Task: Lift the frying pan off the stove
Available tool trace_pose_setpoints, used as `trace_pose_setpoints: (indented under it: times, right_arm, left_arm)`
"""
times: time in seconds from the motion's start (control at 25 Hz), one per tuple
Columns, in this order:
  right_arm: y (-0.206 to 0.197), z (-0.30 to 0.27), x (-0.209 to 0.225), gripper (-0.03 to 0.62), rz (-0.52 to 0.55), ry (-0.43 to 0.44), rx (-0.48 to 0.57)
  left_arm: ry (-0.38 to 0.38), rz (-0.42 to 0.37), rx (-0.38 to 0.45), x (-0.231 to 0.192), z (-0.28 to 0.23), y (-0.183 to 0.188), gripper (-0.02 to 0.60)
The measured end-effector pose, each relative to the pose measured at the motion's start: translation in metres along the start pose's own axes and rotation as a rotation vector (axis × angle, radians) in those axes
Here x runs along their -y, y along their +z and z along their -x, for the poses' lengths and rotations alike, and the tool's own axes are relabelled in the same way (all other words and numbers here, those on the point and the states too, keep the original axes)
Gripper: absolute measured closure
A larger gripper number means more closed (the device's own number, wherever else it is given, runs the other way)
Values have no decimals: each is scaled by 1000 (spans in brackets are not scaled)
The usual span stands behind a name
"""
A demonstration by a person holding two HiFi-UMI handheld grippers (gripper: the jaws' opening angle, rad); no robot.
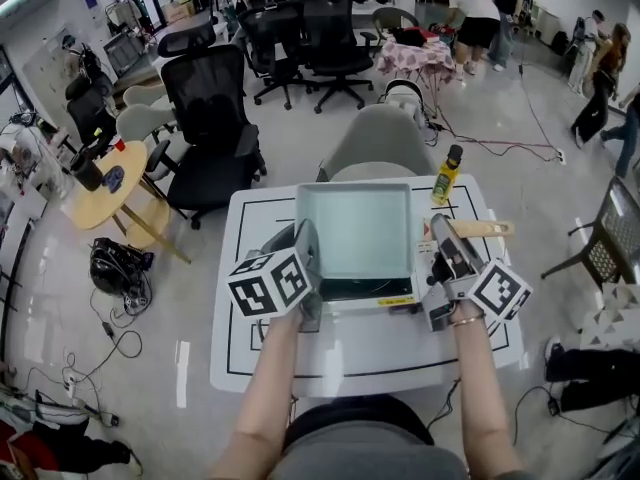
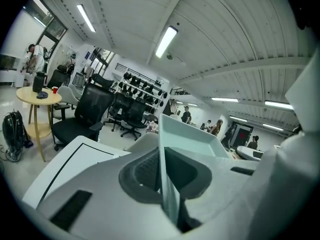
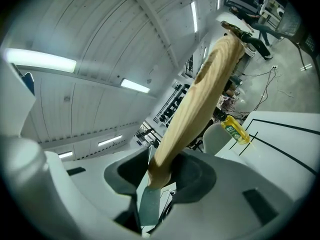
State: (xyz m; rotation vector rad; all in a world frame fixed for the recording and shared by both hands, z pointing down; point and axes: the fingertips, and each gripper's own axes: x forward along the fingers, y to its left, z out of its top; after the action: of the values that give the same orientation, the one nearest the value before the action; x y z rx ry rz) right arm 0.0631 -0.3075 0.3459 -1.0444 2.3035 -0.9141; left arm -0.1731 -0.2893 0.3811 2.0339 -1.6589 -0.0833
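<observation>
A square, pale green frying pan (image 1: 352, 230) with a wooden handle (image 1: 490, 228) hangs over the black stove (image 1: 372, 293) on the white table (image 1: 250, 353). My left gripper (image 1: 308, 250) is shut on the pan's left rim. In the left gripper view the thin rim (image 2: 169, 196) stands edge-on between the jaws of the left gripper (image 2: 162, 170). My right gripper (image 1: 441, 232) is shut on the handle at the pan's right side. In the right gripper view the handle (image 3: 200, 94) runs up and away from the right gripper (image 3: 157, 176).
A yellow oil bottle (image 1: 446, 176) (image 3: 235, 129) stands on the table's far right corner. A grey chair (image 1: 378, 140) sits behind the table, with black office chairs (image 1: 210, 128) beyond it. A round wooden table (image 1: 105, 193) and a black bag (image 1: 115, 265) are at left. People stand at the far right.
</observation>
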Motion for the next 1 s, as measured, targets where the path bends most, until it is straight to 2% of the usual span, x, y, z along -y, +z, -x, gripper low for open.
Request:
trace_pose_setpoints:
  times: [0.52, 1.0]
  right_arm:
    - [17, 10, -27, 448, 11, 86, -19]
    - [21, 11, -33, 448, 20, 97, -32]
  left_arm:
    - [33, -26, 65, 23, 29, 19, 565]
    - [42, -35, 97, 27, 42, 26, 565]
